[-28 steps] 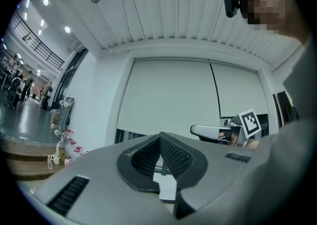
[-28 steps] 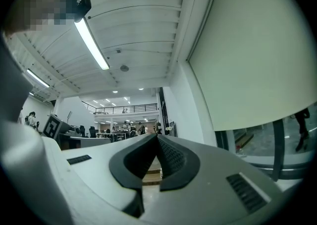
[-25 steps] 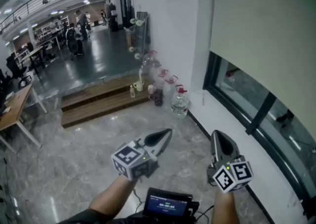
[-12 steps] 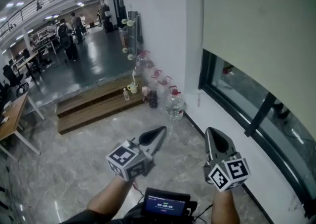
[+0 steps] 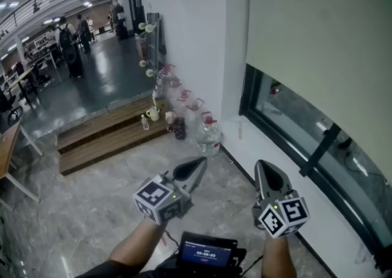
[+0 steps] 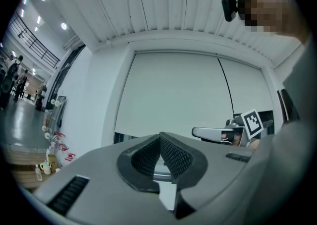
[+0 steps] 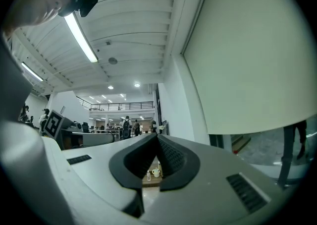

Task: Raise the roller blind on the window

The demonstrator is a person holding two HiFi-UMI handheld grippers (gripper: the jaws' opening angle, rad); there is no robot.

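roller blind (image 5: 318, 44) over window (image 5: 294, 120) at right, water jug (image 5: 208, 138) ahead, steps (image 5: 104, 139) left of it

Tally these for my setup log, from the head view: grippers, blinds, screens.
Grippers: 2 (left gripper, right gripper)
Blind: 1
Screen: 1
Total: 4

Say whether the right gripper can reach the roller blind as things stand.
Probably yes: the right gripper, jaws shut and empty, is held beside the window, and nothing stands between it and the roller blind. No contact yet.
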